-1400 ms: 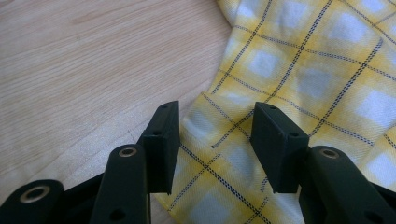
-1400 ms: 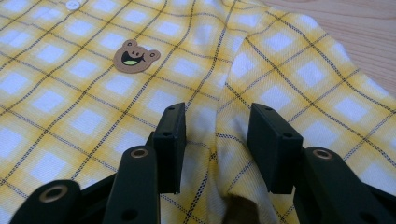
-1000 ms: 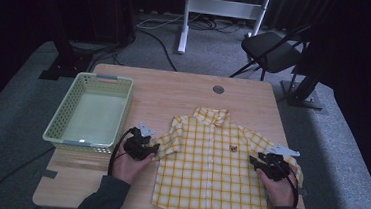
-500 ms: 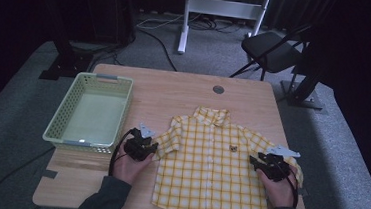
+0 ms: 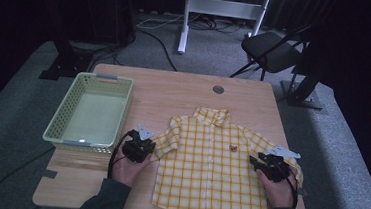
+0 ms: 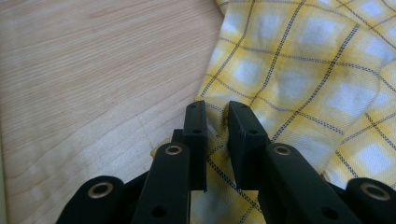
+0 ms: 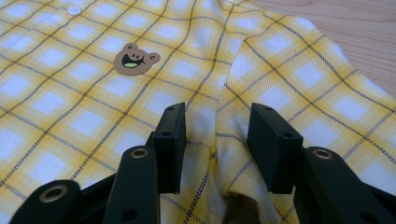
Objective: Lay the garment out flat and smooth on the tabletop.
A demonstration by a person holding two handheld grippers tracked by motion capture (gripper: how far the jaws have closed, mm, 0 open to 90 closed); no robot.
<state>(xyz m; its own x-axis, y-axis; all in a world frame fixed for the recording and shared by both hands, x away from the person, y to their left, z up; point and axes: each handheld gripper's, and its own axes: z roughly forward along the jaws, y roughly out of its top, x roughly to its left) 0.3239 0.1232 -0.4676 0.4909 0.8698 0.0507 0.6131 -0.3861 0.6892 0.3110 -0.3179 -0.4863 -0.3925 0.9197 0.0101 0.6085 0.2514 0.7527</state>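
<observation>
Yellow checked shirt [image 5: 213,169] is lying flat, front up, on the wooden surface [image 5: 184,92], right of the green basket [image 5: 92,114]. Left hand-held gripper [image 6: 217,126] is pinching the edge of one sleeve, jaws nearly together with cloth between. Right hand-held gripper [image 7: 215,135] is sitting over the other sleeve, jaws spread apart around a raised fold, near the bear patch [image 7: 135,58].

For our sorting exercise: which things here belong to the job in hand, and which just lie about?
In use: shirt, left tool, right tool.
Lying about: basket, chair, floor cables.
</observation>
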